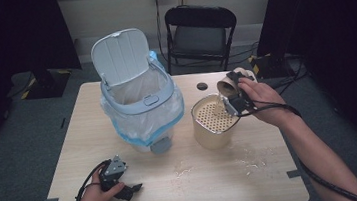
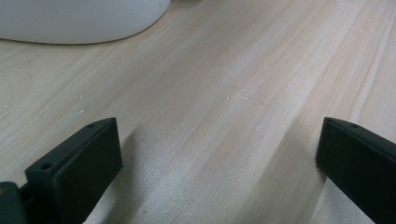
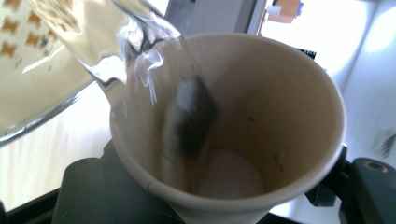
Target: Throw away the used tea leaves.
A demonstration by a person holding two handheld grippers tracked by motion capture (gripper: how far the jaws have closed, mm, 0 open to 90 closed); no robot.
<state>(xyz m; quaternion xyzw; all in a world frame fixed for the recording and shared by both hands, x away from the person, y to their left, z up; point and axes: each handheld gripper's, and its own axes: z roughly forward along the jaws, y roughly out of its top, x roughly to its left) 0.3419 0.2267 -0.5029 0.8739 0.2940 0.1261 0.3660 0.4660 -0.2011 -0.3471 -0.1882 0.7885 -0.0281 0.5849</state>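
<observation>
High view: the right gripper (image 1: 232, 94) clamps a paper cup (image 1: 229, 86) tipped over the strainer container (image 1: 212, 122) near the table's (image 1: 256, 188) right edge, liquid and a dark clump sliding out. Tilting too sharply could splash past the rim. The left gripper (image 1: 134, 188) rests released, empty, near the front-left edge.

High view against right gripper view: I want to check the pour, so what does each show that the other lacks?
The high view alone gives the layout: the lined bin with its lid up, the beige strainer container under the tilted paper cup, crumbs on the table, and the left hand-held gripper resting open. The right gripper view alone looks inside the cup: liquid streaming out, a dark blurred lump, a pale bottom. Both share the cup and the right hand-held gripper clamped on it.
</observation>
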